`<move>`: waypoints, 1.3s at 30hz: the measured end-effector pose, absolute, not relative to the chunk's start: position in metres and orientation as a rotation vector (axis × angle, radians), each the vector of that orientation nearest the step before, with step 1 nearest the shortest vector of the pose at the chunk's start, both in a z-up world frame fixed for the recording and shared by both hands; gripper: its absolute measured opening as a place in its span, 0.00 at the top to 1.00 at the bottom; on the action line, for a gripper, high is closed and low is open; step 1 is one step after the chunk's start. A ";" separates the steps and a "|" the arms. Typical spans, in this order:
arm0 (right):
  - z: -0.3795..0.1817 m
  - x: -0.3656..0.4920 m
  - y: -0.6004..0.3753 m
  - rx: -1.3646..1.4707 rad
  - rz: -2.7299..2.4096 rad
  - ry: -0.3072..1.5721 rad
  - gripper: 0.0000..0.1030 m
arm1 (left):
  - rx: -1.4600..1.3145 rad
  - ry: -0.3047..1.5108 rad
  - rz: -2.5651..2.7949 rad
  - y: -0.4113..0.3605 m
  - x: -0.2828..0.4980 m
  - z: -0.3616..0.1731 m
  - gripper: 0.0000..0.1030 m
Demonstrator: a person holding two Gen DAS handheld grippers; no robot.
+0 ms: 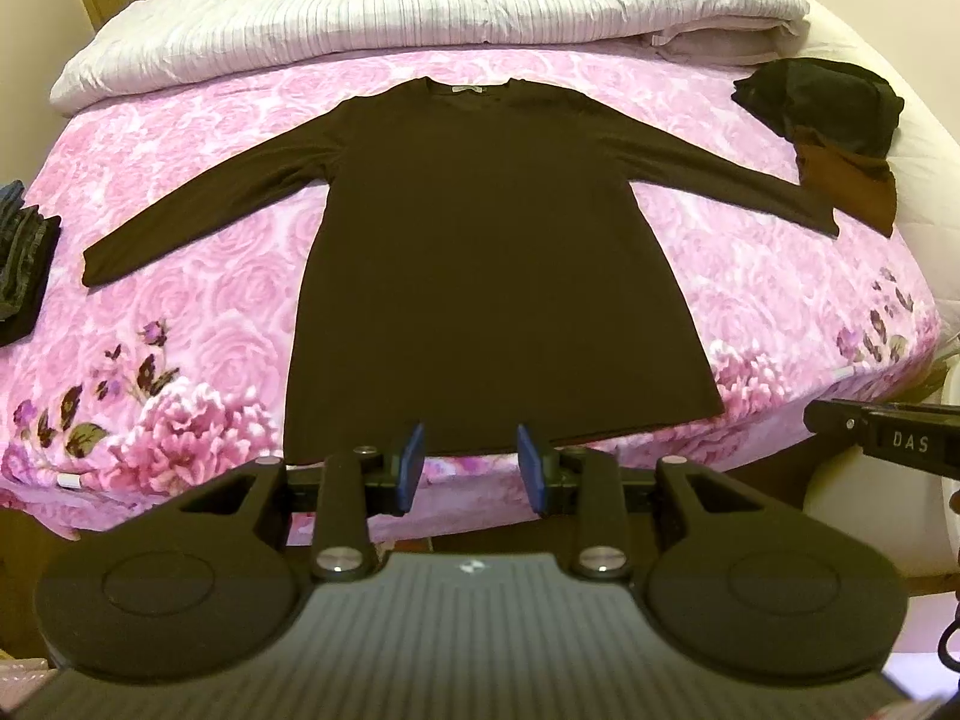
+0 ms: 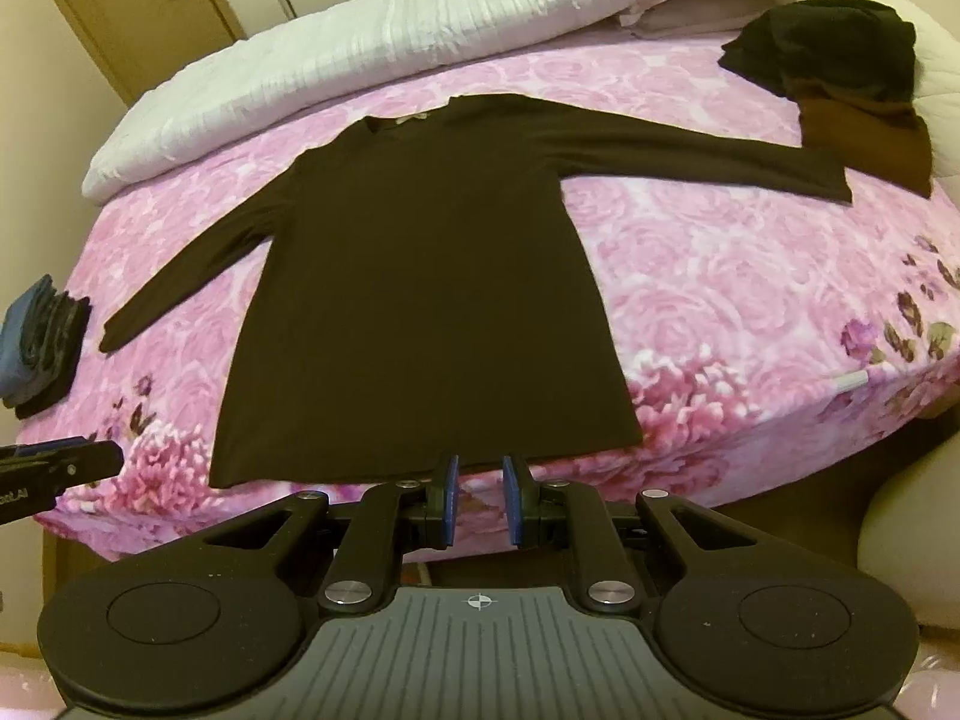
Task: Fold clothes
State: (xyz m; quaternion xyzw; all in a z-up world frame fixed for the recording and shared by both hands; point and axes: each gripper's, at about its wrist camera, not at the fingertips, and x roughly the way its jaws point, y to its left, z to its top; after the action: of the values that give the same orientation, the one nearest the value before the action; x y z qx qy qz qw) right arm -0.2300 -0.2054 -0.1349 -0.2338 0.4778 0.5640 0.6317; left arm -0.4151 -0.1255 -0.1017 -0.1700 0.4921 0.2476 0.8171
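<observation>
The left gripper (image 1: 471, 468) has its jaws parted by a clear gap with nothing between the blue pads (image 1: 413, 459); they hang above the near edge of the bed, just short of the hem. The right gripper (image 2: 478, 498) holds its jaws in a narrow gap, also empty, over the same hem further along. Both point steeply down toward the bed, and each shows in the other's view as a black tip at the side.

At twelve o'clock from both sets of jaws lies the dark brown long-sleeved knit top (image 1: 498, 252), spread flat and front-down or front-up, I cannot tell which, on the pink rose-printed bedspread (image 1: 198, 276). Its body is smooth, the hem nearest the grippers, the neckline with a pale label at the far end. The sleeves stretch out toward ten and two o'clock.

At the end of the two o'clock sleeve sits a crumpled heap of black and rust-brown clothes (image 1: 840, 120), touching the cuff. At nine o'clock a folded stack of dark blue and black garments (image 1: 24, 258) rests near the bed's edge, apart from the other cuff. Beyond the neckline a white ribbed duvet (image 1: 420, 6) lies bunched across the bed.
</observation>
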 end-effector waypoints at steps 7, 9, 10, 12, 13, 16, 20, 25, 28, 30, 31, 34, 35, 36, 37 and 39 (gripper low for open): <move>-0.134 -0.236 -0.206 -0.558 1.325 1.099 0.84 | -0.348 1.071 0.536 -0.131 -0.415 -0.097 0.71; -0.132 -0.239 -0.206 -0.565 1.337 1.099 0.84 | -0.339 1.075 0.536 -0.132 -0.414 -0.096 0.71; -0.131 -0.240 -0.207 -0.565 1.341 1.092 0.84 | -0.334 1.076 0.535 -0.133 -0.413 -0.095 0.71; -0.129 -0.242 -0.206 -0.565 1.348 1.079 0.84 | -0.323 1.080 0.532 -0.134 -0.411 -0.095 0.71; -0.128 -0.243 -0.206 -0.567 1.349 1.074 0.84 | -0.318 1.082 0.531 -0.134 -0.410 -0.095 0.71; -0.126 -0.245 -0.203 -0.570 1.355 1.072 0.84 | -0.299 1.082 0.518 -0.137 -0.410 -0.093 0.71; -0.123 -0.251 -0.197 -0.585 1.368 1.057 0.84 | -0.300 1.089 0.527 -0.131 -0.413 -0.093 0.71; -0.125 -0.258 -0.190 -0.618 1.378 1.045 0.84 | -0.347 1.102 0.545 -0.117 -0.417 -0.101 0.71; -0.130 -0.261 -0.183 -0.639 1.385 1.056 0.84 | -0.370 1.118 0.549 -0.109 -0.419 -0.107 0.71; -0.134 -0.263 -0.178 -0.651 1.388 1.064 0.84 | -0.382 1.124 0.552 -0.103 -0.418 -0.111 0.71; -0.135 -0.264 -0.175 -0.656 1.390 1.067 0.84 | -0.388 1.125 0.556 -0.098 -0.417 -0.113 0.71; -0.140 -0.265 -0.162 -0.669 1.393 1.073 0.84 | -0.405 1.123 0.564 -0.084 -0.413 -0.117 0.71; -0.141 -0.265 -0.158 -0.672 1.393 1.076 0.84 | -0.416 1.119 0.568 -0.077 -0.412 -0.118 0.71; -0.142 -0.266 -0.152 -0.674 1.391 1.078 0.84 | -0.429 1.113 0.572 -0.070 -0.410 -0.120 0.71; -0.143 -0.266 -0.147 -0.674 1.390 1.081 0.84 | -0.444 1.105 0.575 -0.062 -0.409 -0.121 0.71; -0.145 -0.267 -0.134 -0.675 1.386 1.082 0.84 | -0.478 1.090 0.585 -0.044 -0.406 -0.125 0.71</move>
State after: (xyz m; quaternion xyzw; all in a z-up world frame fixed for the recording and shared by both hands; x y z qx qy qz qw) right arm -0.2672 -0.1340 -0.1445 -0.2897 0.4644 0.5952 0.5884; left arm -0.4056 -0.0436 -0.1249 -0.2217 0.5057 0.2716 0.7882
